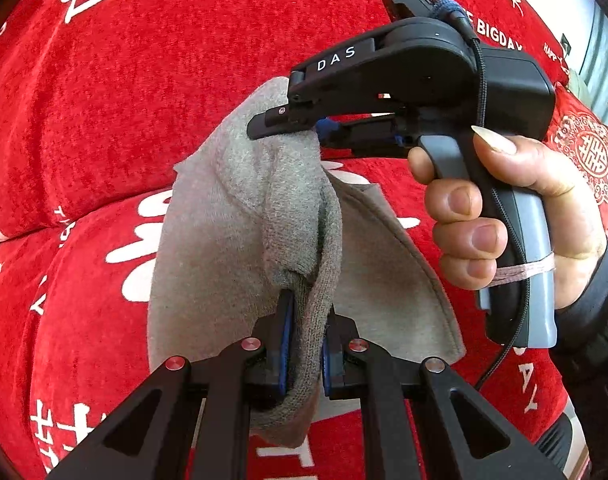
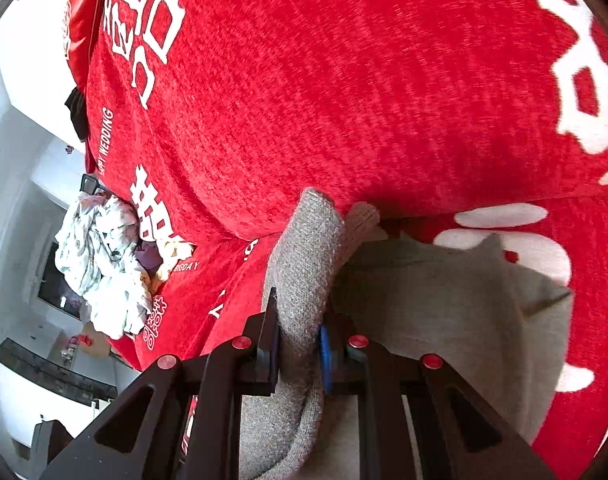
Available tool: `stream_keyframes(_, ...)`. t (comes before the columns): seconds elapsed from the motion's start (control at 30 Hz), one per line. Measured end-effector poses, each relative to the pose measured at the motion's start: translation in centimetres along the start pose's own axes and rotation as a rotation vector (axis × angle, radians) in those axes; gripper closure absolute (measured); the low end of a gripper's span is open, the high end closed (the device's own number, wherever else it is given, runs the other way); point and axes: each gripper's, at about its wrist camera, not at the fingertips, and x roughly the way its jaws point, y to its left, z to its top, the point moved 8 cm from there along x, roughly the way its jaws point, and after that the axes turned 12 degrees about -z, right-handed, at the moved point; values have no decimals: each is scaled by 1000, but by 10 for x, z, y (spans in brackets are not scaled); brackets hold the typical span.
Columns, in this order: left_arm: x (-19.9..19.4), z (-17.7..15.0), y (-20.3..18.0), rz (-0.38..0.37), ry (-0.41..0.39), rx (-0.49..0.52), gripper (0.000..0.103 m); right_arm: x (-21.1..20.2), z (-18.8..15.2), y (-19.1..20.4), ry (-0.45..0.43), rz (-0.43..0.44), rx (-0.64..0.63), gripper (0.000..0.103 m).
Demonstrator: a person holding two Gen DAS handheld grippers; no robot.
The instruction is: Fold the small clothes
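Grey knit garment [image 1: 240, 224] pinched at two places, lifted over red sofa cushions [image 1: 124, 100] printed with white characters. Left gripper [image 1: 304, 360] tilted steeply down, blue pads [image 1: 284, 344] clamped on a ribbed fold of the cloth. Right gripper [image 1: 300, 130] seen side-on in the left wrist view, angled less steeply, closed on the cloth's upper edge; right hand [image 1: 515, 216] wrapped around the handle, dark sleeve [image 1: 595, 312] at the wrist. In the right wrist view, same clamp from behind: right gripper [image 2: 298, 344] shut on a thick ribbed band [image 2: 304, 256]. Garment stretched between the two grips, long axis running from near to far, body sagging onto the seat. Seam between seat and backrest just behind the cloth. Bare cushion to either side. Pile of pale crumpled clothes [image 2: 104, 264] well apart at the sofa's far end.
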Motion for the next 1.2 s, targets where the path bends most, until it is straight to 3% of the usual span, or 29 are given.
stream_keyframes(0.93,57,12,-63,-43,67,95,90,-37,2,-73,-17,13,7,86)
stream_keyframes(1.2,82,0,-65,-30,129,94,90,-9,-16,-112,36,-16,87,86)
